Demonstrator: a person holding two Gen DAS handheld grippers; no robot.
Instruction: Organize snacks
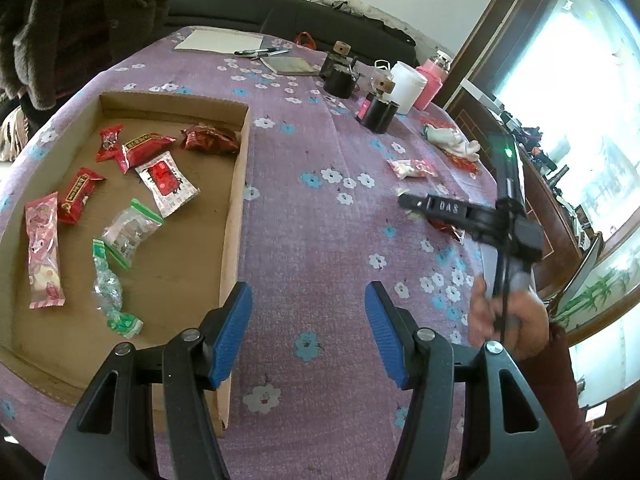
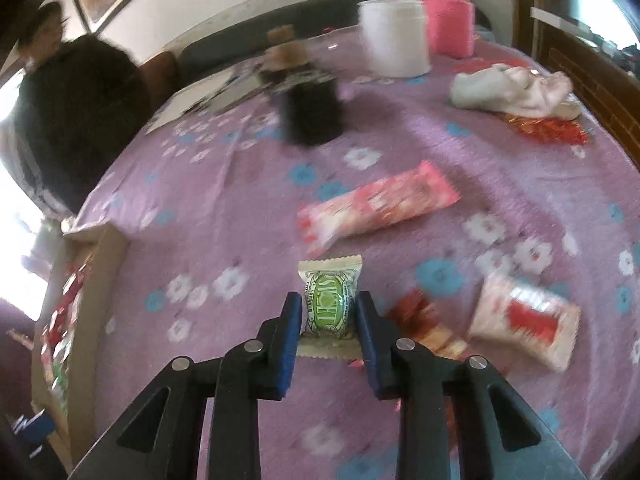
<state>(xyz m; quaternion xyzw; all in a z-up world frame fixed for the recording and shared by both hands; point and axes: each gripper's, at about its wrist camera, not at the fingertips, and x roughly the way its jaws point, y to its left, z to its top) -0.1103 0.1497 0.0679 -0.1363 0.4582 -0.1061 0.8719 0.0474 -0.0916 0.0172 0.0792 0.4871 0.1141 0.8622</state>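
In the right wrist view my right gripper (image 2: 328, 297) is shut on a small green-and-white snack packet (image 2: 329, 312), just above the purple flowered tablecloth (image 2: 224, 208). Near it lie a long pink packet (image 2: 376, 208), a white-and-red packet (image 2: 524, 320) and a red packet (image 2: 420, 320). In the left wrist view my left gripper (image 1: 309, 286) stands open with nothing between its blue pads, over the cloth just right of the cardboard box (image 1: 236, 184). The box holds several snacks: red packets (image 1: 140, 148), a pink packet (image 1: 44, 248) and green-edged clear bags (image 1: 130, 232).
At the far side of the table stand a white jar (image 2: 394, 36), a pink bottle (image 2: 448, 20) and black cylinders (image 2: 312, 108), with a crumpled cloth (image 2: 516, 92) to the right. A notepad (image 1: 220, 40) lies at the back. A person in a dark coat (image 1: 80, 20) stands behind the box.
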